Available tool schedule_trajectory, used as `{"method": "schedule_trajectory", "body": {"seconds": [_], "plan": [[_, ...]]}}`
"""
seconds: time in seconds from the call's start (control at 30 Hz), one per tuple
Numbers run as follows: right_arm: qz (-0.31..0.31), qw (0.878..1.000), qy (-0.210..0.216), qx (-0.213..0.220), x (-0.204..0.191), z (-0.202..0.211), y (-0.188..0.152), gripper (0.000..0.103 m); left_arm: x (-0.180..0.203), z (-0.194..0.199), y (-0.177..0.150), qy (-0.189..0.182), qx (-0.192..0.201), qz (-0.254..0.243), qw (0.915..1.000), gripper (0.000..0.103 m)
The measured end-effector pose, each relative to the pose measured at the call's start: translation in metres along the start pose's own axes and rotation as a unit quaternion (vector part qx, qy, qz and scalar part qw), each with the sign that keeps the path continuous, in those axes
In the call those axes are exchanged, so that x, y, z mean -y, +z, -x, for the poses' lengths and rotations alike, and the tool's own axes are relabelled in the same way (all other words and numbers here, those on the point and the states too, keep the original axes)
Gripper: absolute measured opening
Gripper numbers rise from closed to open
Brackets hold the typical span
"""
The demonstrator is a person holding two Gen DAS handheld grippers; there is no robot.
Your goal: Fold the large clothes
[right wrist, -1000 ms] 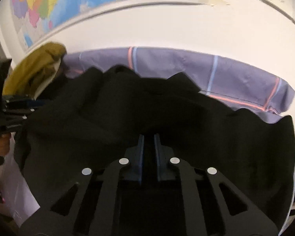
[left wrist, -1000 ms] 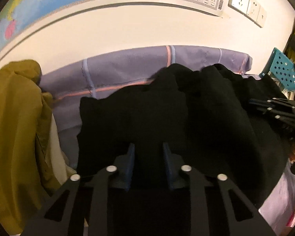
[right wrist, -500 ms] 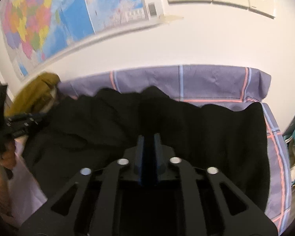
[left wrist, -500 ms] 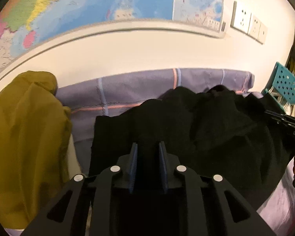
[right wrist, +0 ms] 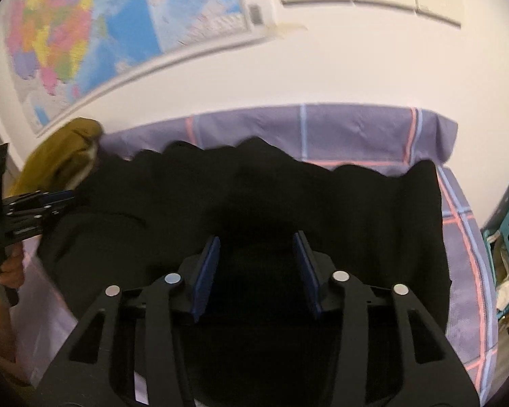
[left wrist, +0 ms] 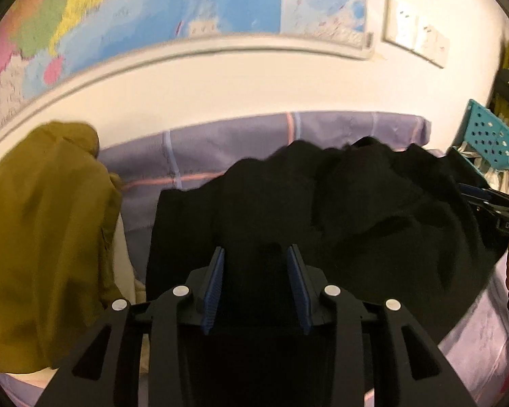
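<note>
Your two wrist cameras look steeply down, close over the black garment [left wrist: 356, 210] on the bed [right wrist: 356, 129], both facing the wall map [left wrist: 186, 6].

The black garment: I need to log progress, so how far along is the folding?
Done: the black garment lies on the purple checked sheet, one edge brought over into a rumpled fold. In hand: nothing; the left tongs and right tongs have just been opening, pads clear of the cloth. Left: smoothing, further folds, and the mustard garment, still heaped.
</note>
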State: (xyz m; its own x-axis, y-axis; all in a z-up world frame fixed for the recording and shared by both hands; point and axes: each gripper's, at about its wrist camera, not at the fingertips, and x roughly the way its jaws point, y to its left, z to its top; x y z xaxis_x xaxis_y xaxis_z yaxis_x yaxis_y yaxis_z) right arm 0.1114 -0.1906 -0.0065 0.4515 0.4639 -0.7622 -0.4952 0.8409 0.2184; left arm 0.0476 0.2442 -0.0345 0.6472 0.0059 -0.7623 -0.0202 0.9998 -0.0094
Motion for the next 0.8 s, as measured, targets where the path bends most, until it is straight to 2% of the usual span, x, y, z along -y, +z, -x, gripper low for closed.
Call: {"method": "schedule_trajectory", "body": {"seconds": [0.17, 0.3, 0.37, 0.5, 0.57, 0.63, 0.7, 0.8], "plan": [[-0.017, 1.000, -0.003, -0.004, 0.011, -0.009, 0.000, 0.043, -0.014, -0.019, -0.002, 0.001, -0.023, 0.030, 0.9993, 0.038], [-0.016, 0.999, 0.013, 0.025, 0.008, 0.023, -0.003, 0.044, -0.015, 0.005, -0.004, -0.001, 0.002, 0.034, 0.9994, 0.039], [-0.006, 0.999, 0.012, 0.037, 0.006, 0.045, -0.009, 0.049, -0.014, 0.025, -0.010, -0.010, 0.022, 0.031, 0.9992, 0.041], [-0.003, 0.999, 0.010, 0.045, 0.012, 0.079, -0.028, 0.049, -0.012, 0.050, -0.029, -0.027, 0.039, 0.020, 0.9987, 0.048], [0.005, 1.000, -0.011, 0.029, 0.018, 0.081, -0.039, 0.049, -0.010, 0.046, -0.038, -0.022, 0.028, 0.017, 0.9992, 0.048], [-0.014, 1.000, -0.025, 0.003, 0.033, 0.071, -0.045, 0.048, -0.014, 0.032, -0.043, -0.029, 0.003, 0.031, 0.9991, 0.051], [-0.034, 0.999, -0.020, 0.003, 0.045, 0.064, -0.047, 0.048, -0.017, 0.019, -0.045, -0.023, -0.012, 0.041, 0.9988, 0.052], [-0.064, 0.998, -0.021, 0.010, 0.050, 0.063, -0.047, 0.049, -0.014, 0.018, -0.043, -0.009, -0.013, 0.054, 0.9984, 0.052]]}}
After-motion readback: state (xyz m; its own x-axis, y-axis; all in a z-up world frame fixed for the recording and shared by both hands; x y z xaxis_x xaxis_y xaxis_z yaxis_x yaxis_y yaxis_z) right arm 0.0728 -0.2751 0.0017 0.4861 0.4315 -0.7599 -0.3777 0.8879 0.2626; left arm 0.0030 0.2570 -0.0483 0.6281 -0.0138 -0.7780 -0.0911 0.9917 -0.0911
